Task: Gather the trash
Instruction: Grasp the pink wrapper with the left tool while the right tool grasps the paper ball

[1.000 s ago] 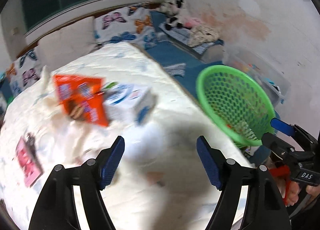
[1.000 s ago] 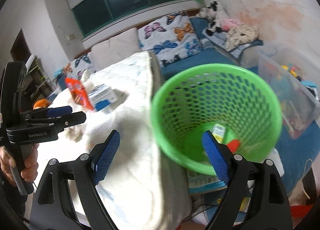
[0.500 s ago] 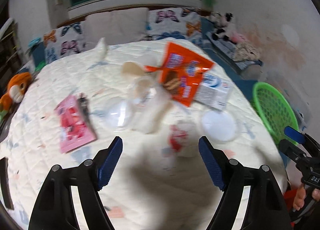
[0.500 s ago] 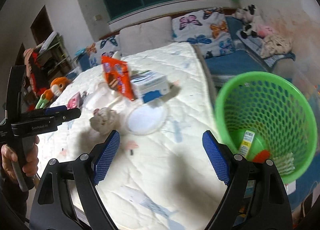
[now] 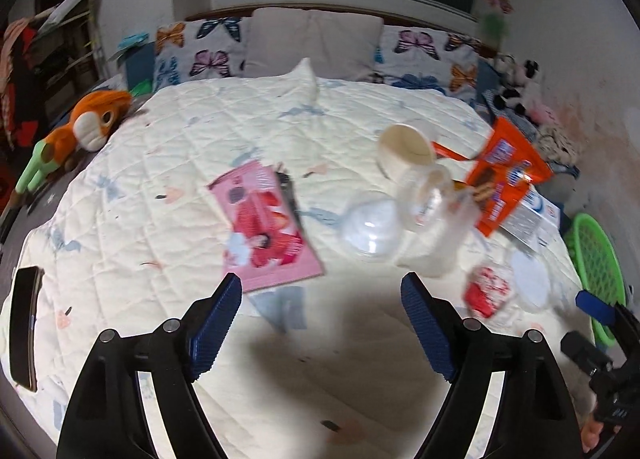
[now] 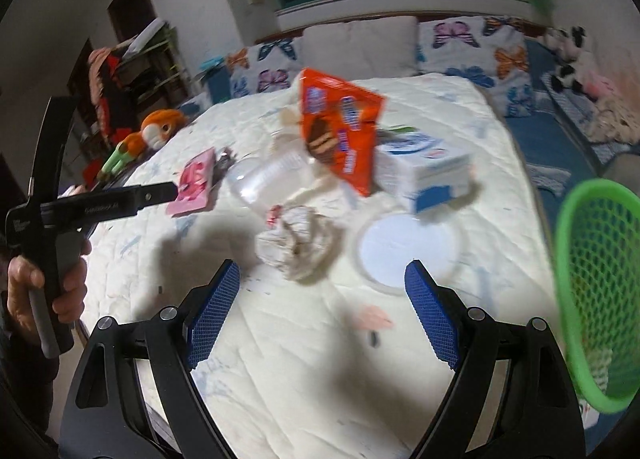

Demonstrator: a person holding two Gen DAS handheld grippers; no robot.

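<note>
While hidden leftward, the crumpled wrapper (image 6: 298, 245) shows rightward.

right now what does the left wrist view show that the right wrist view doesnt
Only the left wrist view: a dark phone-like slab at the bed's left edge and a paper cup on its side.

Only the right wrist view: the hand holding the left tool, and the crumpled wrapper seen close.

Both: pink packet, orange snack bag, white box, round lid, green basket, orange plush.
</note>
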